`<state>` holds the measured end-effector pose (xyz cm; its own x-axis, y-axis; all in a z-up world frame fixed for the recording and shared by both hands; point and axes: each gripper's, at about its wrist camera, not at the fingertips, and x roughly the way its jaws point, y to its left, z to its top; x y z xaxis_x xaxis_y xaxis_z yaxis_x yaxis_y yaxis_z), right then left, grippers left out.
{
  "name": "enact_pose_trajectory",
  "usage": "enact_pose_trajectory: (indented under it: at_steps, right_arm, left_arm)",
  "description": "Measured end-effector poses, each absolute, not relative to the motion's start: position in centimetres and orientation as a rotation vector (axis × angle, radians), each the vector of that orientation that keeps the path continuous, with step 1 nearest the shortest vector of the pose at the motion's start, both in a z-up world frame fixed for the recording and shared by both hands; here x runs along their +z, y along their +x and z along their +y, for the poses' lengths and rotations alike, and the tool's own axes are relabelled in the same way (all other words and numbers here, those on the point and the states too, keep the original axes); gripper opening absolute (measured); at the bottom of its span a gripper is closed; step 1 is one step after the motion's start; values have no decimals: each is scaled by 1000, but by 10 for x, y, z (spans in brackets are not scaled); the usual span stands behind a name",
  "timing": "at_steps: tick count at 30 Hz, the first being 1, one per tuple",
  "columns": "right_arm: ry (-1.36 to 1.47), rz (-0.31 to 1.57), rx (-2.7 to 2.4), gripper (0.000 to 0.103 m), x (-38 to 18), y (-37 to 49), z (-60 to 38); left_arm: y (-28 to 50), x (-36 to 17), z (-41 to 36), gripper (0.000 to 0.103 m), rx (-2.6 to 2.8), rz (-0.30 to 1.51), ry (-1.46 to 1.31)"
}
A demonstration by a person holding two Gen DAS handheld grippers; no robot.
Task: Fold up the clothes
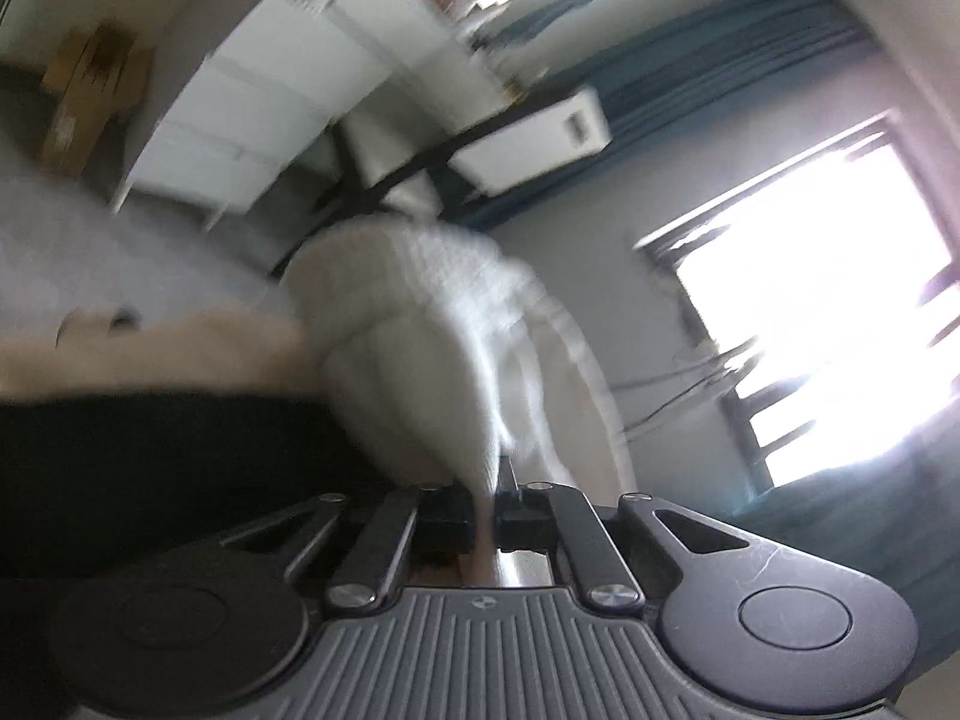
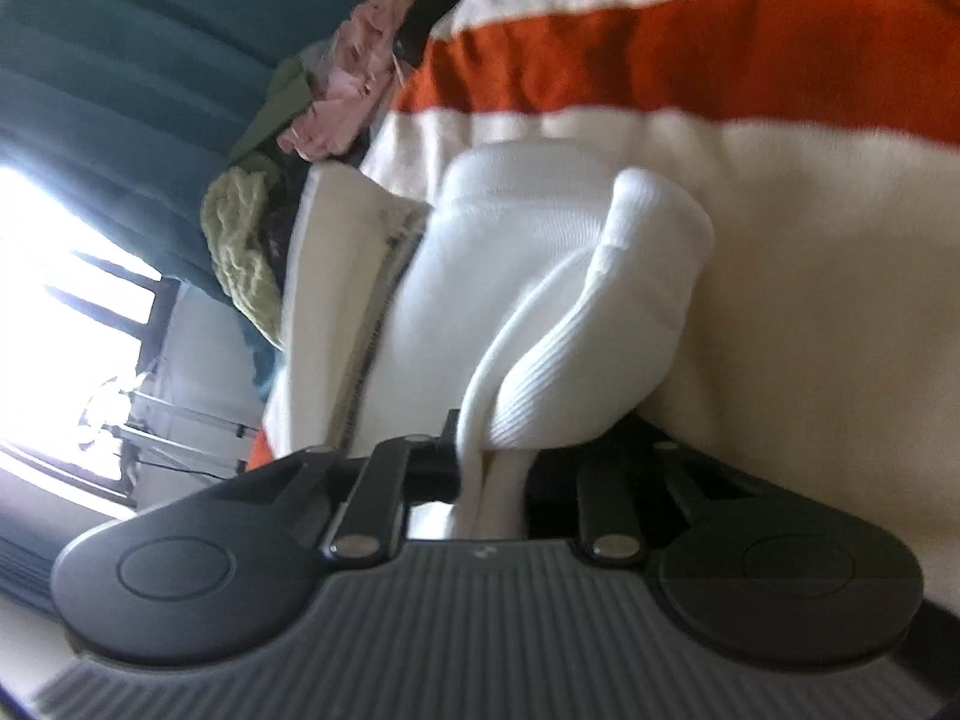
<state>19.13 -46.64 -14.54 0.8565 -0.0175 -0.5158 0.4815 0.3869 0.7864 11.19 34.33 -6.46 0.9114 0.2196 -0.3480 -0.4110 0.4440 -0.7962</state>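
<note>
Between the fingers of your right claw (image 2: pixel 489 468) sits a pinched edge of the white knit garment (image 2: pixel 540 276), bunched just ahead over the striped bedding (image 2: pixel 660 60). Your left claw (image 1: pixel 486 510) nips the same garment (image 1: pixel 456 324), raised, likely to spread it for folding.

My right gripper (image 2: pixel 489 468) is clamped on white ribbed garment (image 2: pixel 540 300); orange-striped fabric (image 2: pixel 690 60) behind, clothes pile (image 2: pixel 300 138) left.
</note>
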Motion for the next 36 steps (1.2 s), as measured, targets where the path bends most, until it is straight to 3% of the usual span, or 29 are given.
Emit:
enact_pose_trajectory:
  at_steps: [12,17,24,27,32,36]
  right_arm:
    - [1132,442,-358,16,-99,103,-496]
    - [1251,561,-447,17,-123,51,-509]
    - [1389,620,-522,31,-138,13,-509]
    - [1379,608,-575,37,-130,1,-507]
    - [1377,508,-682,37,-116,-30,-510]
    - [1397,427,-641,37,-108,-44,-512]
  left_arm:
    - [44,-36,327,5,333,174,-1158]
    - [20,-38,327,5,347,240,-1199]
    - [17,-45,332,10,452,436,-1111]
    - [12,-39,328,17,469,466,-1042]
    - [-4,-20,305,66,501,464,-914]
    - [-13,2,275,73,561,439,-742]
